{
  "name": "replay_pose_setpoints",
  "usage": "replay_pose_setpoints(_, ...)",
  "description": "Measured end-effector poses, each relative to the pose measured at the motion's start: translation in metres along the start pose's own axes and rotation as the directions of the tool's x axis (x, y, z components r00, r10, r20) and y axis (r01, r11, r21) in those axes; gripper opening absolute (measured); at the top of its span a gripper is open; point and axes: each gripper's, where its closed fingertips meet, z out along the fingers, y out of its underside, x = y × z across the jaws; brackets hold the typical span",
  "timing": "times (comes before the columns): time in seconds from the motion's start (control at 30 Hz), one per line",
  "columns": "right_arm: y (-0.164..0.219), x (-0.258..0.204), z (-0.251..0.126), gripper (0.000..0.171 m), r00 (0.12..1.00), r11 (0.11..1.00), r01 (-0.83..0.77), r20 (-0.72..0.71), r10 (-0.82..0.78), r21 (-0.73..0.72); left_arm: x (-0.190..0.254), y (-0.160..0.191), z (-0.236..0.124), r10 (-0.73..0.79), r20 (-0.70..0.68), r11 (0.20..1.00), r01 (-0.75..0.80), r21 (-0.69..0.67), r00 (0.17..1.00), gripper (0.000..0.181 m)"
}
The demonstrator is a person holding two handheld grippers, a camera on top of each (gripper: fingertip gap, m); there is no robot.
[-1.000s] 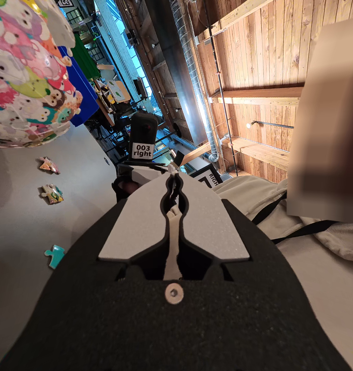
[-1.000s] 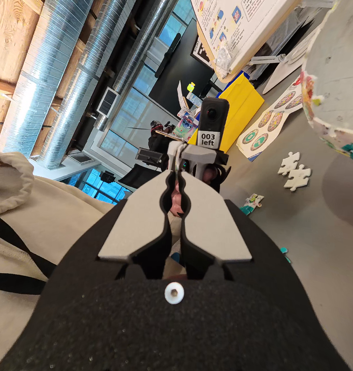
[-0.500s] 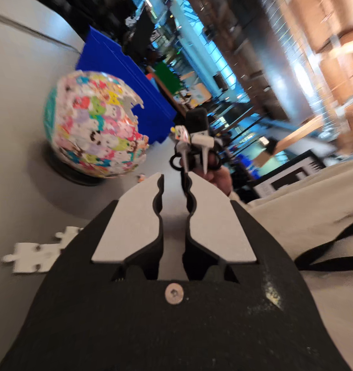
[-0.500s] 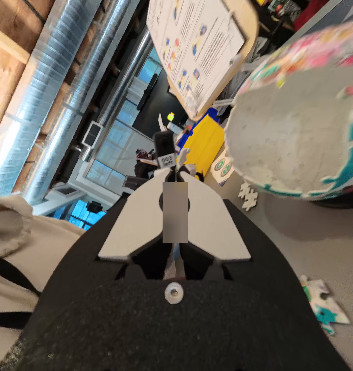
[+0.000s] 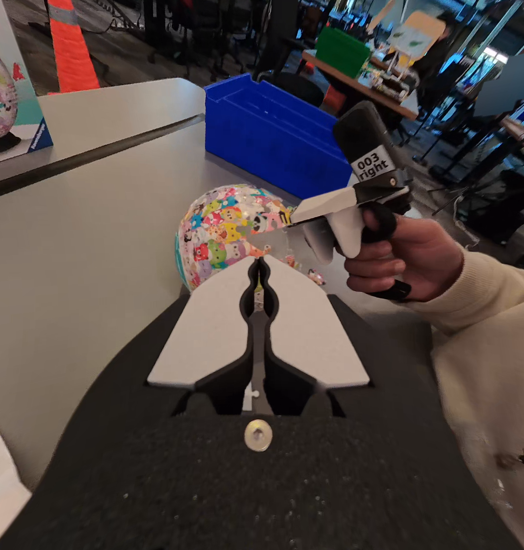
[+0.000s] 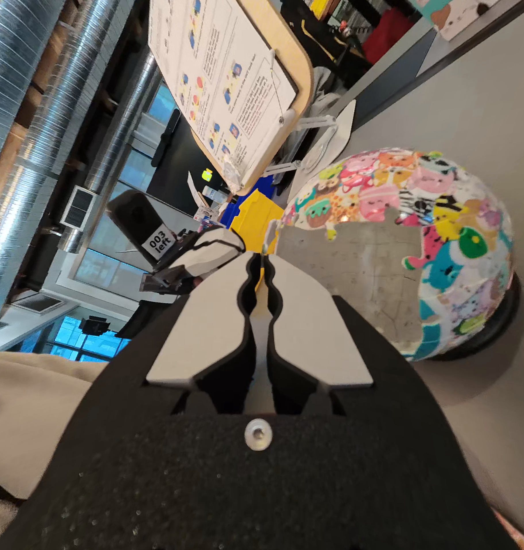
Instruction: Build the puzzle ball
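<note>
The puzzle ball [image 5: 234, 235] sits on its dark stand on the grey table [image 5: 85, 253], its open gap facing the right gripper [image 5: 290, 221]. That gripper, nearer the hole, pinches a thin puzzle piece [image 6: 265, 247] (seen edge-on) at the gap's rim. The left gripper [image 5: 259, 263], fingers pressed together and apparently empty, points at the ball from just below.

Glossy puzzle ball [image 6: 403, 238] (grey, matt inside); smooth matt table [image 5: 91, 238].
</note>
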Motion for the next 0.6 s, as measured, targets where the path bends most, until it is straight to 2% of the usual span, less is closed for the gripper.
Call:
replay_pose_setpoints(0.4,0.002,0.003,0.004,0.002,0.997,0.997,-0.07,0.044,0.071,-0.011,-0.017,-0.009,0.027,0.049,0.045,0.995,-0.045,-0.091,0.998,0.0)
replay_pose_setpoints(0.6,0.001,0.004,0.003,0.002,0.999,0.999,-0.042,0.026,0.043,-0.012,-0.018,-0.008,0.033,0.069,0.052,0.99,-0.062,-0.128,0.996,0.0)
